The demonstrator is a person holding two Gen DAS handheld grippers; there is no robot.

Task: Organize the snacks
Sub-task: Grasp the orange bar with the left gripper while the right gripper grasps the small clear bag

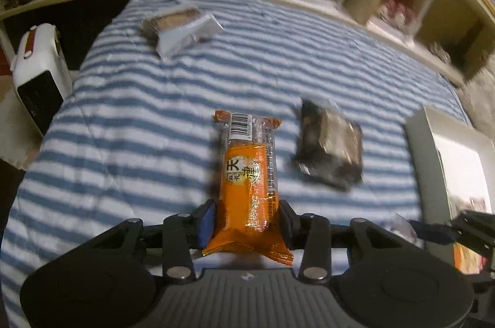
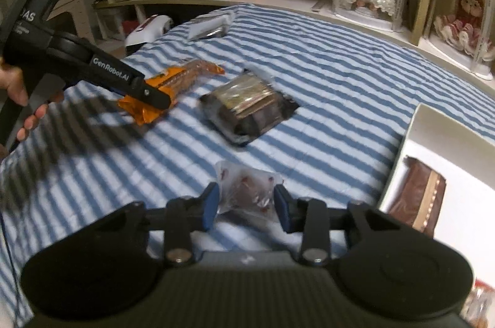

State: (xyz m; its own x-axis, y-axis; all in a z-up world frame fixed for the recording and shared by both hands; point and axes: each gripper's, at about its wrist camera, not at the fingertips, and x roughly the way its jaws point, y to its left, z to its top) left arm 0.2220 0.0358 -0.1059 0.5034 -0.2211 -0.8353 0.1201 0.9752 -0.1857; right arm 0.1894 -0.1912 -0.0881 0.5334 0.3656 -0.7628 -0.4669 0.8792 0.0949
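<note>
Left gripper (image 1: 246, 219) is clamped on the lower end of an orange snack packet (image 1: 249, 176), held clear above the blue-and-white striped bedspread (image 1: 123, 117). Right gripper (image 2: 246, 205) has its pads either side of a clear wrapped snack (image 2: 247, 188); contact appears made on both sides, though blur limits certainty. A dark wrapped snack (image 2: 247, 108) lies on the bedspread between the two grippers. A silver-wrapped snack (image 1: 185, 31) rests near the far edge. The white box (image 2: 414, 142) at right already contains a brown packet (image 2: 417, 201)
</note>
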